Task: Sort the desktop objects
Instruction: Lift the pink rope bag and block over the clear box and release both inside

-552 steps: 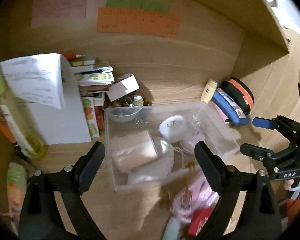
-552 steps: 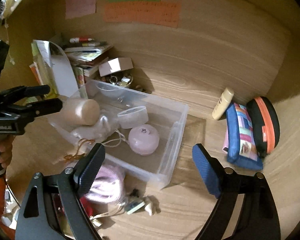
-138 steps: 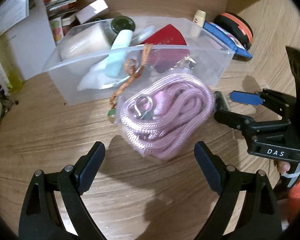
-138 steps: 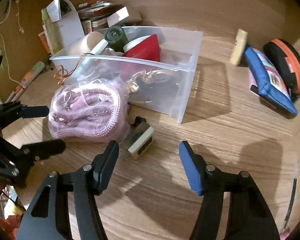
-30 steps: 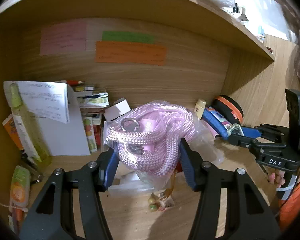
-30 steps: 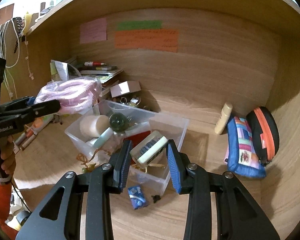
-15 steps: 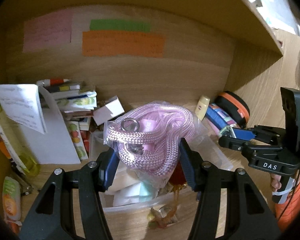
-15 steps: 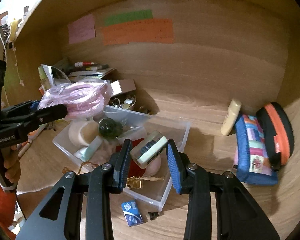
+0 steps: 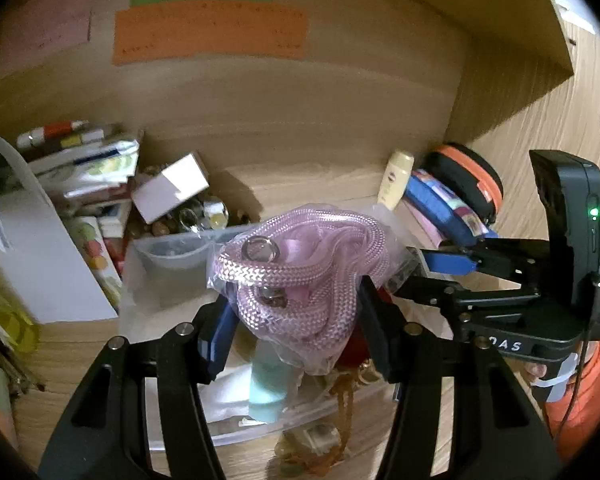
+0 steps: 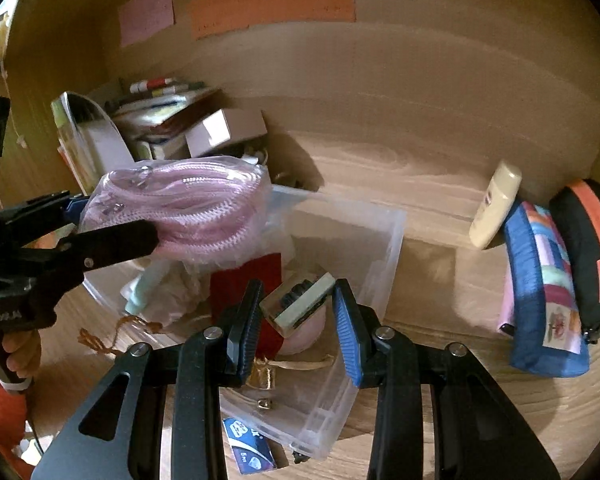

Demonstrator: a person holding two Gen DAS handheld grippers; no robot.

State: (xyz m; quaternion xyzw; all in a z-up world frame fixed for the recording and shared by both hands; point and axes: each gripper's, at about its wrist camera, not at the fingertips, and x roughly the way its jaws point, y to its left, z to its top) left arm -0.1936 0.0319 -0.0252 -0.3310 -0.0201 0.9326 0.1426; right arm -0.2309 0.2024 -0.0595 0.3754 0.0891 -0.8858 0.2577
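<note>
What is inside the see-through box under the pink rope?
In the clear plastic box: a red pouch, a pale teal tube, crumpled white wrap and a gold trinket. The bagged pink rope covers the rest.

Bagged pink rope point(image 9: 300, 276), small clear block point(image 10: 298, 304), above clear bin point(image 10: 384, 248)

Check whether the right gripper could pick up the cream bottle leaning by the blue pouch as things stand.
Probably not yet: the right gripper is shut on a small clear case above the clear bin. The path to the cream bottle looks open once that is dropped.
</note>
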